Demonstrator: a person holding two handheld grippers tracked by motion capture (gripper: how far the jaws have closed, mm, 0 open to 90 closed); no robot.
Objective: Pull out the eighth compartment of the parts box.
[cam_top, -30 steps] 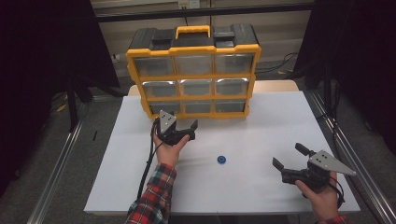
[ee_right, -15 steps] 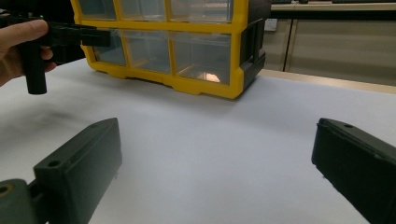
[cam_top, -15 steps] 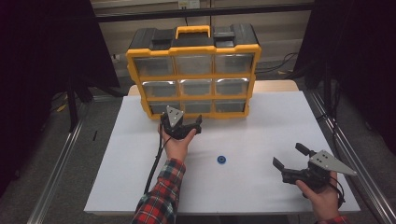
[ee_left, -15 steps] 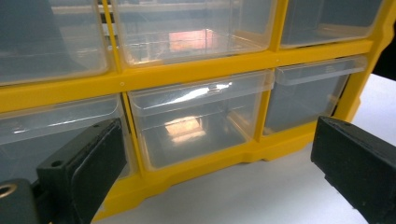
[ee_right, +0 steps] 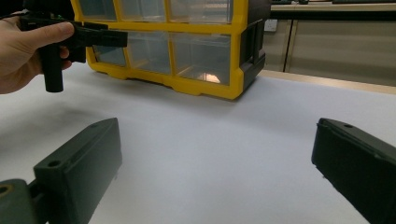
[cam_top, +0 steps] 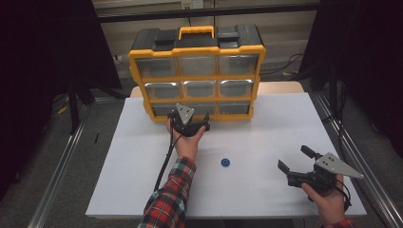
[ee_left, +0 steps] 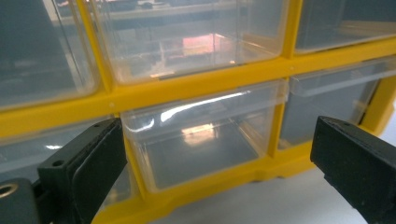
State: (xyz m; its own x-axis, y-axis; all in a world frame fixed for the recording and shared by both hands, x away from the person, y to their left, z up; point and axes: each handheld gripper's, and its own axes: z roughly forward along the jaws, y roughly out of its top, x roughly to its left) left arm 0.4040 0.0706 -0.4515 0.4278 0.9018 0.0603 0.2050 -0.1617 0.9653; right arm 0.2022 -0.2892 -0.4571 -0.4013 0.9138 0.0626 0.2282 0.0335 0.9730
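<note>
Since the white worktop point(cam_top: 266, 128) takes up most of the high view, start there — it carries a big yellow-and-black organizer point(cam_top: 197, 71) standing upright at its far edge, three rows of three clear drawers with a yellow handle on top. The left gripper point(cam_top: 190, 122) is held right up against the bottom row, jaws spread wide apart with nothing between them. In the left gripper view those jaws frame the bottom-middle drawer point(ee_left: 205, 135), which looks empty, and the drawer sits just ahead of the tips; can't tell if they actually touch it. The left hand point(cam_top: 186, 142) comes out of a red plaid sleeve point(cam_top: 168, 199). The right gripper point(cam_top: 295, 162) hangs low over the near right part of the worktop, well away from the organizer, jaws also wide apart and holding nothing. Smallest thing going — a little blue round piece point(cam_top: 225, 163) lying flat on the worktop between the two grippers, touching neither.
</note>
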